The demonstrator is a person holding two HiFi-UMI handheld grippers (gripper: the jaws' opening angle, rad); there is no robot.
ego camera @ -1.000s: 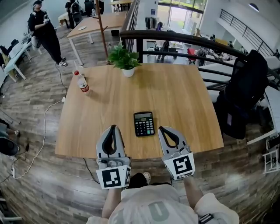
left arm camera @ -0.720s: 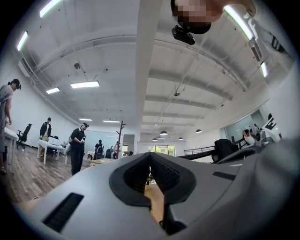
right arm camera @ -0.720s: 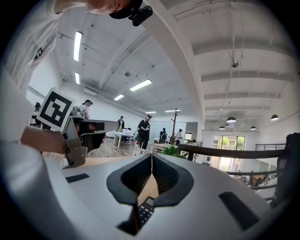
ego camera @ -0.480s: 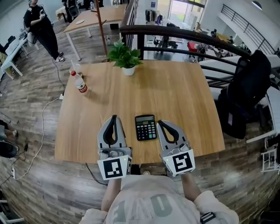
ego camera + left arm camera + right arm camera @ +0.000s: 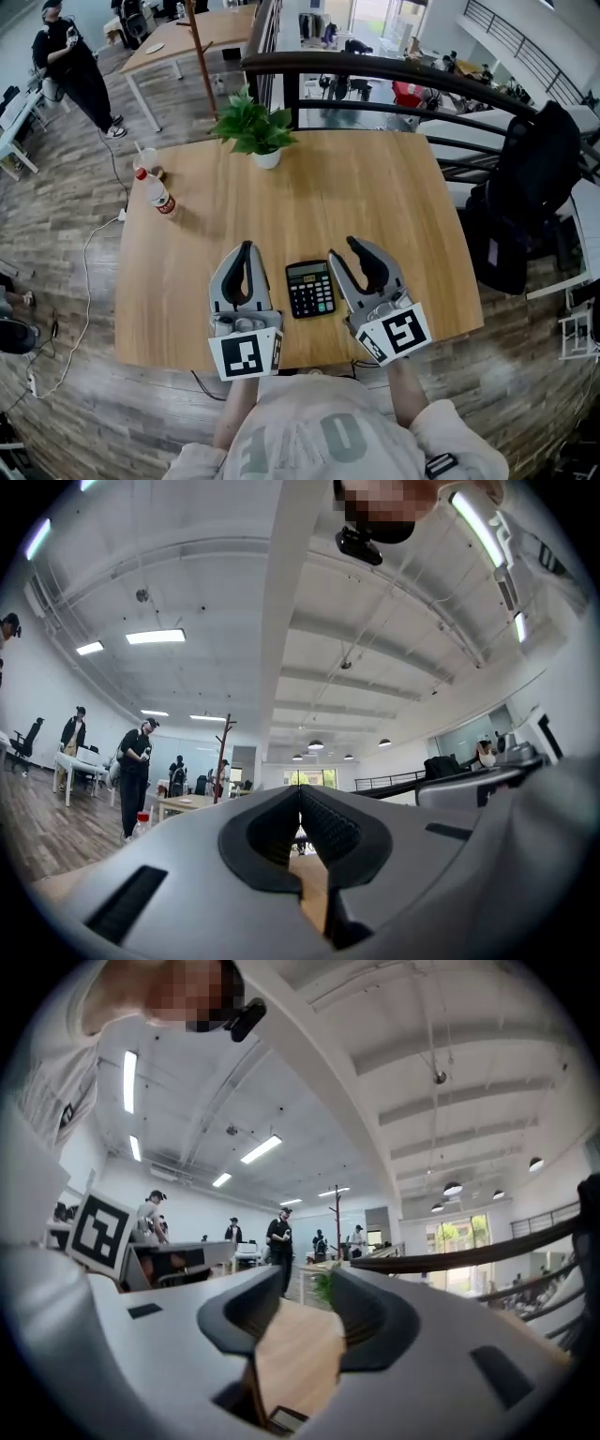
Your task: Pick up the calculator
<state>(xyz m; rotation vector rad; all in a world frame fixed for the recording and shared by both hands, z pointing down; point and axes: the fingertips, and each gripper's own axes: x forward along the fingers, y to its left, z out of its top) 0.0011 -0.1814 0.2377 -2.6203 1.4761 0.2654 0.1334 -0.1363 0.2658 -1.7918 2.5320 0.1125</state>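
Observation:
A black calculator [image 5: 310,288] lies flat on the wooden table [image 5: 375,197] near its front edge. My left gripper [image 5: 245,249] hovers just left of it with its jaws shut and nothing in them; in the left gripper view the pads [image 5: 319,822] meet. My right gripper [image 5: 344,248] is just right of the calculator, angled slightly toward it. Its jaws are opening, with only bare table seen between them in the right gripper view [image 5: 305,1283]. A corner of the calculator [image 5: 284,1419] shows low in that view, below the jaws.
A potted plant [image 5: 255,131] stands at the table's far edge and a red-capped bottle [image 5: 153,192] at its far left. A black chair with a dark jacket [image 5: 530,187] is on the right, beyond a dark railing [image 5: 375,75]. A person [image 5: 70,70] stands far left.
Both grippers have moved forward over the table and now flank the calculator. The right gripper's jaws have parted and it has turned a little toward the calculator.

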